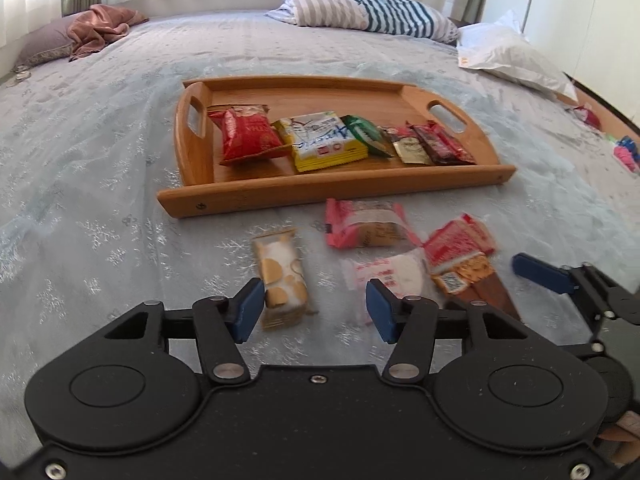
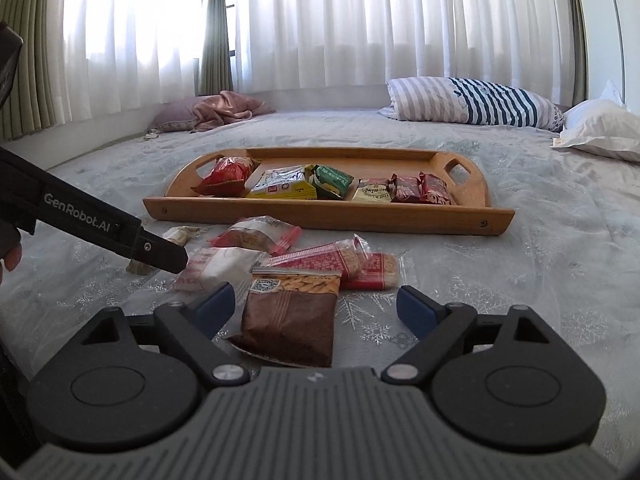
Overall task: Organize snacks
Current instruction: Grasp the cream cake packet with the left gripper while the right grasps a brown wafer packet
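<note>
A wooden tray (image 1: 320,194) (image 2: 320,214) lies on the bed with several snack packets in a row, from a red bag (image 1: 246,134) to dark red bars (image 1: 440,144). Loose snacks lie in front of it: a beige cookie packet (image 1: 280,276), a pink packet (image 1: 366,224), a white packet (image 1: 394,276), a red packet (image 1: 456,240) and a brown packet (image 2: 292,316). My left gripper (image 1: 316,308) is open, its left finger beside the cookie packet. My right gripper (image 2: 316,310) is open, with the brown packet between its fingers.
The bed has a pale patterned cover. A striped pillow (image 1: 368,8) and a white pillow (image 1: 516,56) lie at the far right, a pink cloth (image 1: 100,28) at the far left. More small packets (image 1: 626,152) lie at the right edge. Curtains hang behind.
</note>
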Available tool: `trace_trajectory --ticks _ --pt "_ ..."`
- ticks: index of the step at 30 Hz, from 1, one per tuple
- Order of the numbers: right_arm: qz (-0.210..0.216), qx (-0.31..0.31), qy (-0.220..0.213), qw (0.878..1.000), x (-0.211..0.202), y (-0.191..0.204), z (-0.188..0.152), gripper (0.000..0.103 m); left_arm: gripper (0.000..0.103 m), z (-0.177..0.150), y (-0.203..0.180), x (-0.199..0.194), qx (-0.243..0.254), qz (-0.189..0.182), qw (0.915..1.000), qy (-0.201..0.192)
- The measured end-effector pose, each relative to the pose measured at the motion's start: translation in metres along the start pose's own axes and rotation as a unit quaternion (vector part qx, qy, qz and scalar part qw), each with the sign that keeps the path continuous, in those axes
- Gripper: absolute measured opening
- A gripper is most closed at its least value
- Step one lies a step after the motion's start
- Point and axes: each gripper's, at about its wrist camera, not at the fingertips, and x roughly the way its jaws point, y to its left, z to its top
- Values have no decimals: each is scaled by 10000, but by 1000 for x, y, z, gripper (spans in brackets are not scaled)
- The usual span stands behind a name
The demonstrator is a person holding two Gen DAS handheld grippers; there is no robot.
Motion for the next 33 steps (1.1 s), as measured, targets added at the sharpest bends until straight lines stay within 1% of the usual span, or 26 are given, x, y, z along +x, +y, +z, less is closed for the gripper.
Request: trace_trajectory --ticks 2,7,9,10,14,15,17,20,21,22,27,33 --pt "-19 -29 -22 10000 0 3 -1 89 54 0 0 -3 -78 41 9999 -144" --pt "-92 -92 -113 9999 -2 7 -1 81 54 1 2 2 -141 420 9985 -332" --pt "-122 -155 -134 9997 -4 10 -3 78 51 0 2 6 -191 566 9976 -341" --pt "-125 -179 -136 9997 -4 12 -4 76 47 -1 3 8 -219 592 9974 -336" --pt "-116 -244 -103 9996 -4 15 -6 69 37 -5 8 14 -399 518 9975 -251" --pt "-117 -259 -110 9995 -4 16 -7 68 36 -6 8 15 -412 514 9975 -258" --pt "-119 -280 -119 9995 -3 17 -7 67 26 -6 7 15 -404 538 9974 -272" --pt "-122 -291 -122 9994 -2 19 -6 60 23 -7 6 15 -435 534 9972 -275" --pt "-133 -298 -121 9994 -1 19 -6 55 23 -7 6 15 -439 539 9972 -275" --pt "-146 -316 -124 9993 -1 19 -6 54 22 -7 5 15 -439 544 9972 -279" --pt "-162 -360 -156 9991 -3 20 -6 51 21 -8 4 11 -458 558 9969 -300" --pt "-234 -337 -198 9990 -6 17 -5 50 21 -7 4 4 -471 583 9965 -367"
